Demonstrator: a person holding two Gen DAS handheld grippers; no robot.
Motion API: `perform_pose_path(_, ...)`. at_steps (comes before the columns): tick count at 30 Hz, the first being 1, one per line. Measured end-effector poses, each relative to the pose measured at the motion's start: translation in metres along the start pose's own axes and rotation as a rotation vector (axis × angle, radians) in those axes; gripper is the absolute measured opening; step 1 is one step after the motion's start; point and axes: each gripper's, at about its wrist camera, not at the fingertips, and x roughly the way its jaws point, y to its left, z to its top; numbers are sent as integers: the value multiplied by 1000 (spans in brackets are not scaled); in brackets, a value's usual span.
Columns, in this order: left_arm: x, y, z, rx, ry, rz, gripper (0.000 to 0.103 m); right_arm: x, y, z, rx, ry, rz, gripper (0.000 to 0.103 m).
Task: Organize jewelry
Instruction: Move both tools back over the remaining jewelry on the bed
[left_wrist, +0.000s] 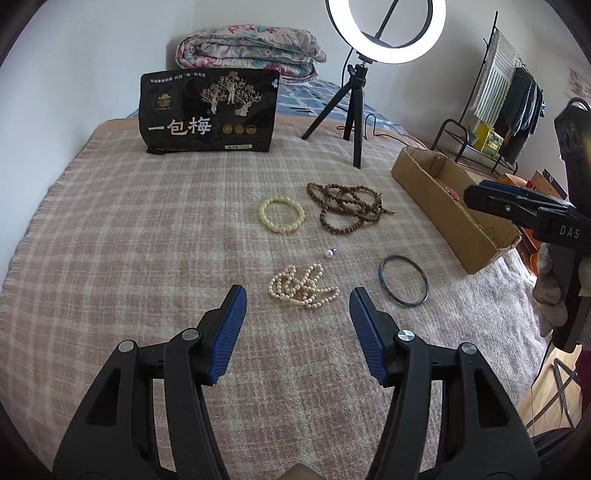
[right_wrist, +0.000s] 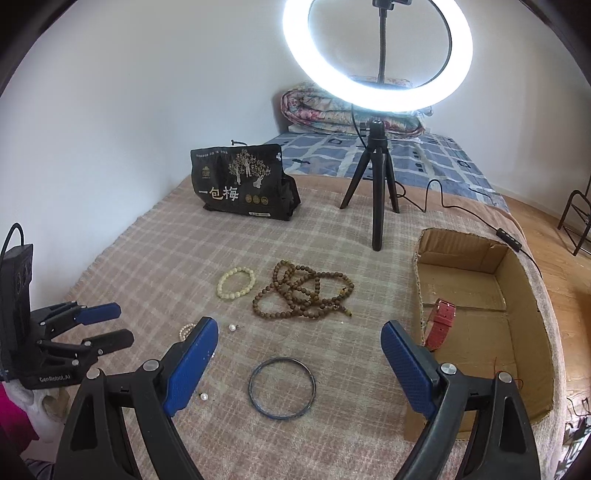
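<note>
Right wrist view: black bag (right_wrist: 243, 182) reads "一包梅"; left gripper (right_wrist: 107, 325), marked "GenRobot.AI", and right gripper (right_wrist: 299, 349) both spread, empty; bangle (right_wrist: 282, 387) and beads (right_wrist: 303, 291) near box (right_wrist: 532, 332), red strap (right_wrist: 439, 323) inside.

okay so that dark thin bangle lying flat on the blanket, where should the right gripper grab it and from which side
Take the dark bangle by one point on its rim, coming from above with one finger inside the hoop and one outside. It lies flat on the plaid blanket, so nothing sticks up for a side pinch. The right gripper is open and empty, and the rim nearest it is probably the easiest spot.
</note>
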Motion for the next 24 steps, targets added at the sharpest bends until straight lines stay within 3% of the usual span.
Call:
perform_pose_path(7,20,-5,-4,11,32,-16,60,40,7,7,-21,67,11,91)
perform_pose_path(15,36,0,-1,-6,50,-38,60,99,3,13,43,180,28,92)
perform_pose_path(24,51,3,-1,-15,66,-50,60,141,3,15,40,246,-16,92)
